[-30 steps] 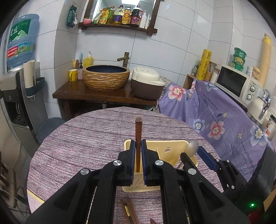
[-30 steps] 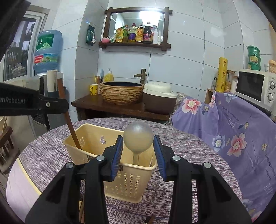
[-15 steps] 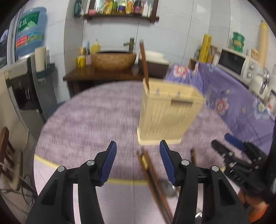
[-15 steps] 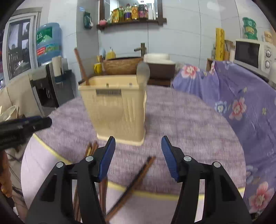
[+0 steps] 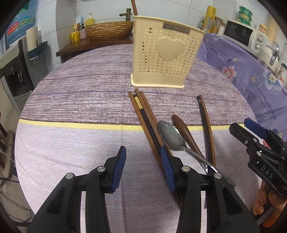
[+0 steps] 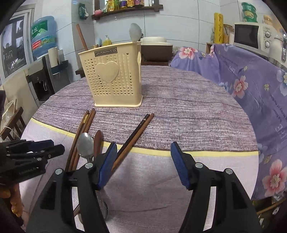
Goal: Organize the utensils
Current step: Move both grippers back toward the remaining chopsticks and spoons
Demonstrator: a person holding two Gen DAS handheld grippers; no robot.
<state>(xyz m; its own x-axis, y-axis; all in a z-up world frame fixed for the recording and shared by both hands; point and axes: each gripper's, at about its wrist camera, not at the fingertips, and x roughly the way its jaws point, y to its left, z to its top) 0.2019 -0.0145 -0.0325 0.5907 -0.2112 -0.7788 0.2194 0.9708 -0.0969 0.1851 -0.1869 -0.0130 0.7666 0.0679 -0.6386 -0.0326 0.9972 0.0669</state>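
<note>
Left gripper (image 5: 141, 168) low centre of its frame, spread wide, empty, above tablecloth (image 5: 75, 100). Right gripper (image 6: 143, 164) bottom centre of its view, likewise spread, gripping nothing. Holder (image 6: 112, 75) upright at upper centre, stick (image 6: 81, 36) and spoon (image 6: 135, 32) poking from it. Loose on cloth, frame centre: chopsticks (image 5: 143, 118), metal spoon (image 5: 170, 137), brown spoon (image 5: 184, 132), second chopstick pair (image 6: 137, 134).

Home kitchen: microwave (image 6: 251, 36), rice cooker (image 6: 156, 47), condiment shelf (image 6: 125, 7).

Both tongs (image 5: 141, 167) (image 6: 143, 164) released, withdrawn from caddy (image 6: 114, 77)
</note>
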